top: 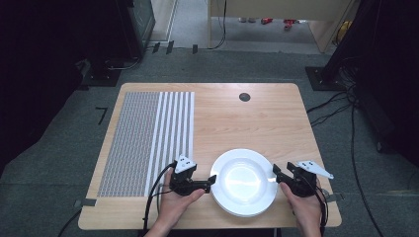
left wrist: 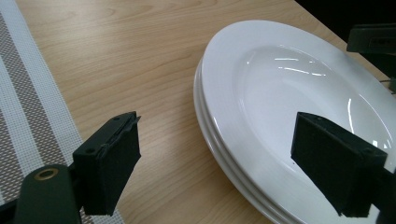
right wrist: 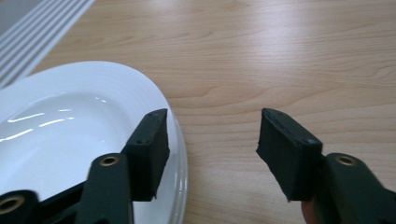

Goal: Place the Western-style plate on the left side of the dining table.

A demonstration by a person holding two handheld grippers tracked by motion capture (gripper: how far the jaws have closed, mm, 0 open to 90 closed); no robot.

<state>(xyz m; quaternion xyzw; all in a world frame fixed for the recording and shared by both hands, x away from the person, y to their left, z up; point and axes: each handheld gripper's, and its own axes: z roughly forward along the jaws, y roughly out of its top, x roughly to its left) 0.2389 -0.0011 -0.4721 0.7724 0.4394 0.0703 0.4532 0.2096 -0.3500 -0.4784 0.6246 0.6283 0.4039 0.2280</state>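
My hands are holding the left gripper (top: 213, 180) and right gripper (top: 274, 172), both released, flanking the stacked white plates (top: 245, 181) at lower centre of the counter (top: 257, 118).

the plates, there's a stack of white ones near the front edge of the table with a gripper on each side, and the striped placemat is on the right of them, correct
Not quite: the striped placemat lies to the left of the stack of white plates, as the high view shows. The rest holds: the stack sits near the table's front edge, with the left gripper and the right gripper on either side.
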